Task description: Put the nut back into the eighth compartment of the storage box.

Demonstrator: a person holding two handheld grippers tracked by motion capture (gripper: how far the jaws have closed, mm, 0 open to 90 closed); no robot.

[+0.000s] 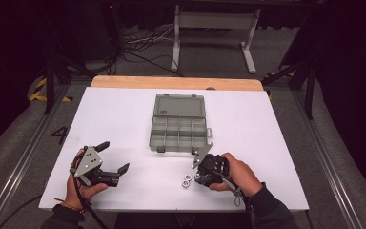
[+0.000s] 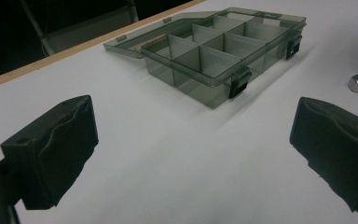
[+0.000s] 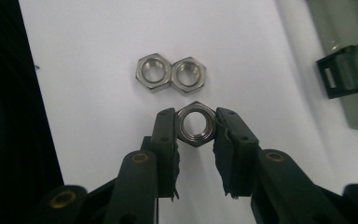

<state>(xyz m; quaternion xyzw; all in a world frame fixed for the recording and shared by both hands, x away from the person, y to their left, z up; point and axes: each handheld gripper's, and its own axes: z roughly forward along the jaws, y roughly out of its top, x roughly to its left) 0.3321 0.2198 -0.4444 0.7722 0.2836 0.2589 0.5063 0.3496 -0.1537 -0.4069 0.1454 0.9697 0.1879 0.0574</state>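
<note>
A steel hex nut (image 3: 196,139) lies flat on the white table (image 1: 124,114), and my right gripper (image 3: 196,119) is shut on it, a pad pressing each side. Two more hex nuts (image 3: 154,72) (image 3: 189,73) touch each other just beyond it. From the high view these nuts (image 1: 187,181) sit right by my right gripper (image 1: 198,177), near the table's front edge. My left gripper (image 1: 115,156) rests at the front left, its jaws wide open with nothing between them (image 2: 196,149). A smoky clear organizer box (image 1: 178,126) lies open at the table's middle.
The box (image 2: 223,51) has several bare compartments, its lid (image 1: 179,105) laid flat behind and two dark latches (image 2: 240,84) on its front. A latch (image 3: 347,70) is close to the right gripper's right. Beyond the far wooden edge (image 1: 176,82) stand a white frame and cables.
</note>
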